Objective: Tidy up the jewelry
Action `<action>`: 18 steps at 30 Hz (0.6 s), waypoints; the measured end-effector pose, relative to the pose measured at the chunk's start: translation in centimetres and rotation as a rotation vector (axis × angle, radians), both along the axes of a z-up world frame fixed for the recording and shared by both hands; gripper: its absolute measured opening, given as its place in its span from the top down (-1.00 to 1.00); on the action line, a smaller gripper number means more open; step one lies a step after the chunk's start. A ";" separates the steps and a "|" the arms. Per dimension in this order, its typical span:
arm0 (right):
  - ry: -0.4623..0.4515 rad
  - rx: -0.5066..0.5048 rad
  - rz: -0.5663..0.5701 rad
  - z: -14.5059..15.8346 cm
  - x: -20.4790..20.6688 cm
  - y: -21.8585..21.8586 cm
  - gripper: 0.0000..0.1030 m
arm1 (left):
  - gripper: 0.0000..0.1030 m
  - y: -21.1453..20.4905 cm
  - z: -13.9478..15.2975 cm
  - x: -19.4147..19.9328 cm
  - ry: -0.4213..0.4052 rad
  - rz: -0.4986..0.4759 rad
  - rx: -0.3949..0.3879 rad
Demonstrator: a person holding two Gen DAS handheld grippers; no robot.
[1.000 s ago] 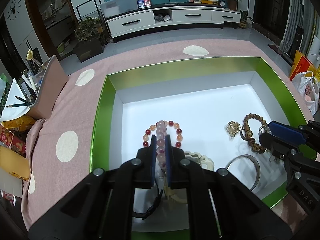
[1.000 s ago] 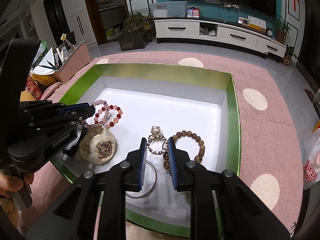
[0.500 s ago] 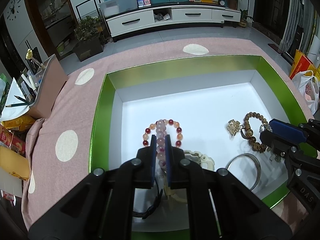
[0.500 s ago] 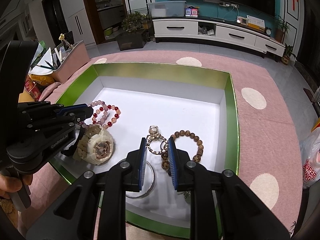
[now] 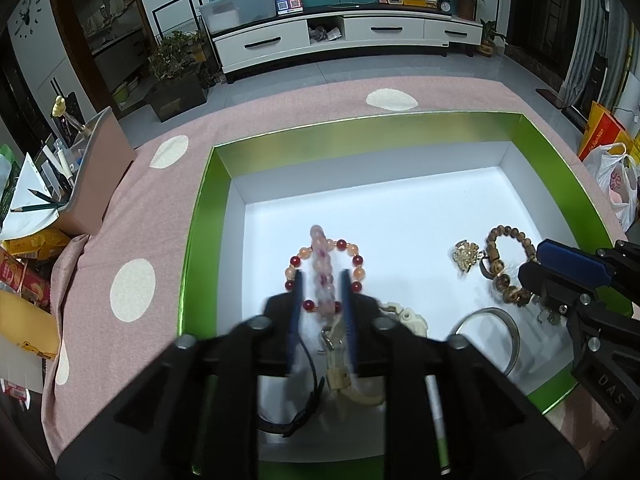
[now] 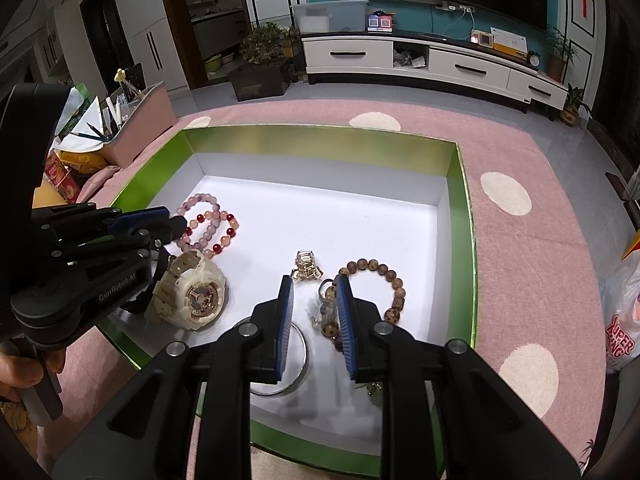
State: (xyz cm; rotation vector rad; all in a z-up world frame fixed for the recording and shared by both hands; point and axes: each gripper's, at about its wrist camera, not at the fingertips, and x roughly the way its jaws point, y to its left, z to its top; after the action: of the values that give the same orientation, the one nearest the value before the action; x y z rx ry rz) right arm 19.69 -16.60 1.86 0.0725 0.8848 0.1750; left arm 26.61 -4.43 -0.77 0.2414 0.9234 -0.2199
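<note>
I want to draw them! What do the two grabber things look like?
Both are chunky black plastic with silver bolts and flat blue ridged pads on the two fingers. The left gripper has white "GenRobot.AI" lettering on its side; the right gripper shows the letters "DAS". No cables or sleeves show.

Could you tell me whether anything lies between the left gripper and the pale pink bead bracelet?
Nothing visible does. The left gripper is open with the pale pink bead bracelet directly between its fingers; the red-and-orange bracelet lies under it.

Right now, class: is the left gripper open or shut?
Open. The left gripper shows clear gaps between its blue pads and the pale purple bead bracelet lying between them.
</note>
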 end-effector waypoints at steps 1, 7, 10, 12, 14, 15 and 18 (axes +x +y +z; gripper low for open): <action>-0.001 0.002 -0.002 0.1 -0.1 -0.1 0.44 | 0.17 0.0 0.1 0.0 -0.002 0.001 -0.004; -0.038 0.011 -0.018 1.8 -1.1 -0.6 0.05 | -0.30 0.4 1.7 -0.7 -0.021 0.014 -0.033; -0.067 -0.017 -0.020 3.5 -2.0 -0.6 -0.28 | -0.62 0.8 3.2 -1.1 -0.026 0.025 -0.060; -0.081 -0.035 -0.029 4.9 -2.5 -0.8 -0.43 | -0.84 1.1 4.6 -1.5 -0.029 0.028 -0.079; -0.080 -0.045 -0.044 6.2 -2.8 -1.0 -0.69 | -0.96 1.3 6.0 -1.7 -0.034 0.038 -0.081; -0.076 -0.053 -0.057 6.9 -2.9 -1.3 -0.89 | -0.96 1.5 6.8 -2.0 -0.038 0.049 -0.079; -0.058 -0.081 -0.071 8.9 -3.0 -1.6 -0.97 | -0.96 1.7 8.7 -2.3 -0.032 0.059 -0.085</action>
State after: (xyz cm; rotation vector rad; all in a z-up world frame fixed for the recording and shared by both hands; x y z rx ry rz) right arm 16.69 -18.24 10.76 0.0229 0.8290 0.0743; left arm 24.33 -2.68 7.97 0.1389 0.8866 -0.1998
